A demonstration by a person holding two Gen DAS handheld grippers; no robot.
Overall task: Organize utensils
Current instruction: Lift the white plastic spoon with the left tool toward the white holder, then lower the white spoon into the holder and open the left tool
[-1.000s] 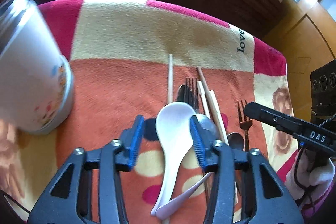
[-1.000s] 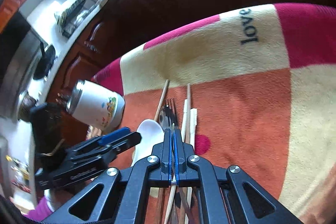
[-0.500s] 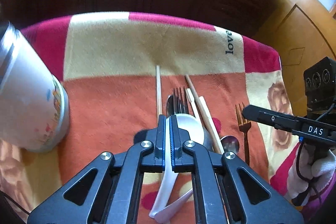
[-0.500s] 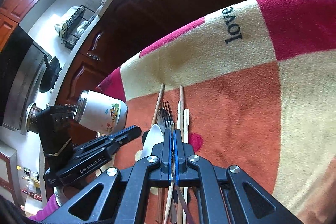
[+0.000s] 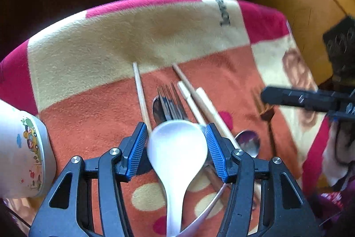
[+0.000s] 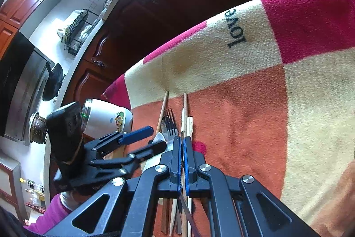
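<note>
The left gripper (image 5: 176, 146) stands wide, its blue pads on both sides of the white spoon (image 5: 177, 148), which lies on the checked blanket (image 5: 88, 48). Beyond the spoon lie a dark fork (image 5: 170, 99) and chopsticks (image 5: 139, 90). The right gripper (image 6: 182, 161) is pressed narrow on a thin utensil; I cannot tell which. A white mug (image 6: 104, 119) stands near.

white spoon (image 5: 177, 148) handle cut off at bottom edge, cup (image 5: 22, 154) cropped left, brown fork (image 5: 265, 110) blurred
</note>
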